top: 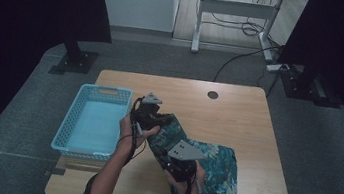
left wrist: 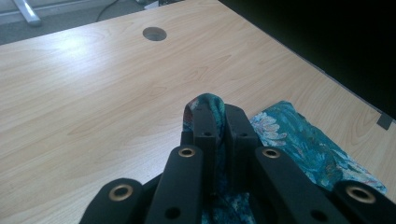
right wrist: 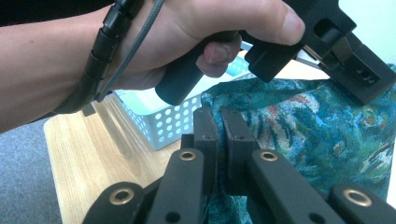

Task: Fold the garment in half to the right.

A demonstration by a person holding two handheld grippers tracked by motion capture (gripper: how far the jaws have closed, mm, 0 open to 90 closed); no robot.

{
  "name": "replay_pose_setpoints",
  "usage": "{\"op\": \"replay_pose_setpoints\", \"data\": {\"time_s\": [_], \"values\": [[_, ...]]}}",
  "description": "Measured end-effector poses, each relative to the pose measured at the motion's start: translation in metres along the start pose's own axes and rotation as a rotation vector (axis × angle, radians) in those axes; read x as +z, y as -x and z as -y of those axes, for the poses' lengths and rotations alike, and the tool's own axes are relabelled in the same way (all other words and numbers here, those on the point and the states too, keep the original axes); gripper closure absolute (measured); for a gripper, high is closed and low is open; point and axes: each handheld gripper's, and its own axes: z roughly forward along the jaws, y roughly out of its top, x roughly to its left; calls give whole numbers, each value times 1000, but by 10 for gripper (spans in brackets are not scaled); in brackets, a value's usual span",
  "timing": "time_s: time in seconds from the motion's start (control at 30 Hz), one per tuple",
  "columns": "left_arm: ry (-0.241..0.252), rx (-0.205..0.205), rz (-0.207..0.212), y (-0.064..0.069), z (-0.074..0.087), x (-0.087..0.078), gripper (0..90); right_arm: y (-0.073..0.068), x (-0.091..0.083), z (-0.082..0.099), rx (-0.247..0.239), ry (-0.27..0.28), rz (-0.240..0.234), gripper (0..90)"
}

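Observation:
A teal floral cloth [top: 221,169] lies partly on the wooden table [top: 238,116], and its near-left part is lifted between my two grippers. My left gripper [top: 168,120] is shut on a raised fold of the cloth [left wrist: 211,100], with the fabric pinched between its jaws [left wrist: 218,114]. A little nearer the table's front edge, my right gripper [top: 162,147] is shut on another edge of the cloth [right wrist: 299,126], its jaws [right wrist: 219,116] pressed together on the fabric. In the right gripper view the hand [right wrist: 187,32] holding the left gripper is close above the cloth.
A light blue perforated basket [top: 69,129] stands on the table's left side, close to the left hand; its wall [right wrist: 173,123] is just behind the cloth. A round cable hole [top: 212,95] is near the far edge. Bare tabletop stretches to the far right.

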Motion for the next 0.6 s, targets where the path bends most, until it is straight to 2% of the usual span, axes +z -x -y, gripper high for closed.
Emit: {"op": "replay_pose_setpoints", "data": {"time_s": [0.2,0.6], "values": [[1,-11,-5,-3,4,-2,846,-5,0,2,11,8,-17,859],[18,-7,-26,-5,2,-19,846,-15,-1,-8,-9,33,-30,859]]}}
